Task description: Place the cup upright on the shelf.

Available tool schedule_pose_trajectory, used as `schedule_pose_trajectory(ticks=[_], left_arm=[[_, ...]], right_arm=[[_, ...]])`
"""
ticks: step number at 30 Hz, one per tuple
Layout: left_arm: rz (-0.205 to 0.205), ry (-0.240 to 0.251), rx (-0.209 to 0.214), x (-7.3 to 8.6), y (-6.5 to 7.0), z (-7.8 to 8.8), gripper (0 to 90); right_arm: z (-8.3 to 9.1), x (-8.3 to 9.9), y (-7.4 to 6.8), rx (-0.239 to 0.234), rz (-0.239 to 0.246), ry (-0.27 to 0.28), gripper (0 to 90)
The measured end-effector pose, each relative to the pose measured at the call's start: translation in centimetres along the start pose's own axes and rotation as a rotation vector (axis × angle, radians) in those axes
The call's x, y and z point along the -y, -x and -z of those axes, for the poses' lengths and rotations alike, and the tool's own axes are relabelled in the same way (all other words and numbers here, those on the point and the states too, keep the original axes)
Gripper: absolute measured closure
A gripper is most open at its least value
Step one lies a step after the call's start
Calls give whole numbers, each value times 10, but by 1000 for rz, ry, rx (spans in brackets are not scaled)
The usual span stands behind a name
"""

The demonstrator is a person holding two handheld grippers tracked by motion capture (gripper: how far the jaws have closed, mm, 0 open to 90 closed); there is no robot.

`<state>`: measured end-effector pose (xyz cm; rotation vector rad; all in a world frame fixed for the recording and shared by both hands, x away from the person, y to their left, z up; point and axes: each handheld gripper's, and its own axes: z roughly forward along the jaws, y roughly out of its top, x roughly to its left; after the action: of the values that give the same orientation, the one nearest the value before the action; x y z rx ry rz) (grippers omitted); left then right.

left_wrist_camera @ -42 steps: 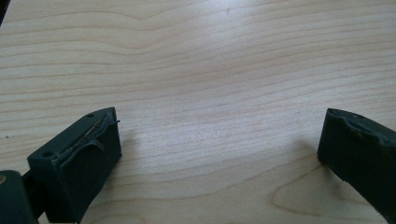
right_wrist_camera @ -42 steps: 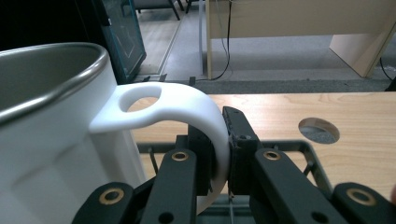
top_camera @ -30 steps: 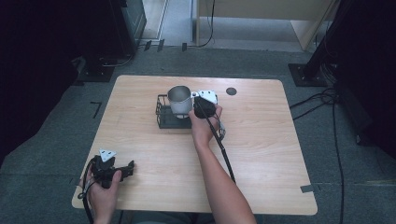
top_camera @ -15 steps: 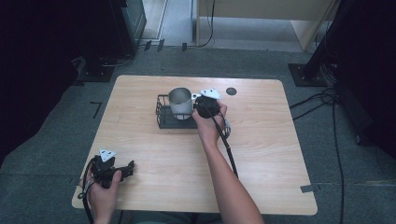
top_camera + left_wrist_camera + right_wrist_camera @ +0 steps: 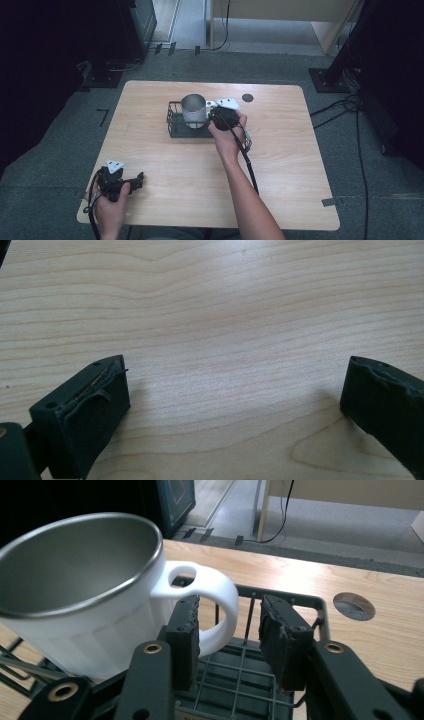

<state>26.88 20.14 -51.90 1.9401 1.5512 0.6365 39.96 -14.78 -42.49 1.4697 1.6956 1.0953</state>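
From above, a wooden table [image 5: 280,165] carries a black wire basket [image 5: 173,120] toward its far side, and everything else sits relative to that basket. A metal-lined white mug [image 5: 193,109] stands upright inside the basket. The right gripper [image 5: 216,116], held in the person's right hand [image 5: 227,137], sits at the basket's right edge, right against the mug's side, with its cable trailing back along the forearm. A dark round hole [image 5: 247,97] in the tabletop lies just beyond the basket to its right. The left gripper [image 5: 135,181] rests on the table well apart from the basket, near the table's near left corner, in the person's left hand [image 5: 111,210].

In the left gripper view, the left gripper [image 5: 235,400] has its two black jaws spread wide, with nothing but bare wood grain of the table [image 5: 225,305] between them.

In the right gripper view, the mug [image 5: 85,595] stands in the basket [image 5: 295,602], its white handle [image 5: 210,600] turned toward the camera. The right gripper [image 5: 227,632] has its jaws parted around the outer loop of the handle: the left jaw is in front of the handle's opening, the right jaw stands clear of it with a gap, so the handle is bracketed but not pinched. The table's hole [image 5: 354,606] shows past the basket's right rim.
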Motion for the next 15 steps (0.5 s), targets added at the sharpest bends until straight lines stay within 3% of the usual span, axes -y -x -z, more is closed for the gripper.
schedule_pose_trajectory(ticks=[4,8,14,15], left_arm=[[0,0,0,0,0,0,0],[0,0,0,0,0,0,0],[0,0,0,0,0,0,0],[0,0,0,0,0,0,0]], right_arm=[[2,-8,3,12,-22,51,597],[-7,-14,4,3,-35,53,596],[-9,-16,4,11,-16,47,607],[-7,-17,5,9,-26,40,573]])
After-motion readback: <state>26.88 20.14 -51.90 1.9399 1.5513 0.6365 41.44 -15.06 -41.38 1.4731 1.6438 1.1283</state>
